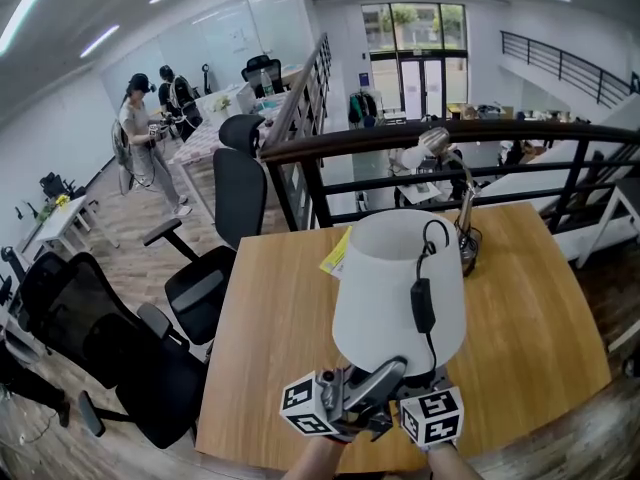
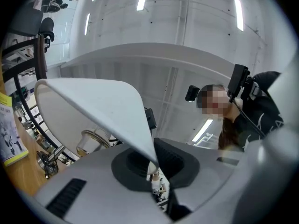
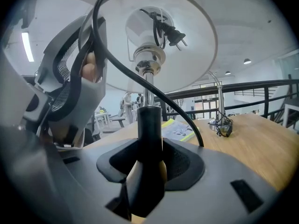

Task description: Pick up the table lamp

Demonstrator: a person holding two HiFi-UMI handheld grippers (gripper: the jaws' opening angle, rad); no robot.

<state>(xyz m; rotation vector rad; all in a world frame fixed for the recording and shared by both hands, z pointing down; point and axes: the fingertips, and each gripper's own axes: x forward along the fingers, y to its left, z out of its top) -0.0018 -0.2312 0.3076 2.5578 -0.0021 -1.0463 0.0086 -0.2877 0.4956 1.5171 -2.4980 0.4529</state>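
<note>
The table lamp, with a white shade (image 1: 395,288) and a black cord with an inline switch (image 1: 423,306), hangs above the wooden table (image 1: 270,348) near its front edge. My left gripper (image 1: 378,376) is shut on the shade's lower rim; in the left gripper view the thin rim (image 2: 140,134) runs down between the jaws of the left gripper (image 2: 152,164). My right gripper (image 3: 148,167) is shut on the lamp's black stem (image 3: 149,125) below the chrome neck. In the head view the right gripper (image 1: 425,386) reaches under the shade, its tips hidden. The plug (image 3: 170,31) is tucked up inside the shade.
A silver desk lamp (image 1: 455,198) with a coiled cable stands at the table's far side, and a yellow booklet (image 1: 338,253) lies left of it. A dark railing (image 1: 450,133) runs behind the table. Black office chairs (image 1: 215,258) stand at the left. People (image 1: 140,138) stand far back.
</note>
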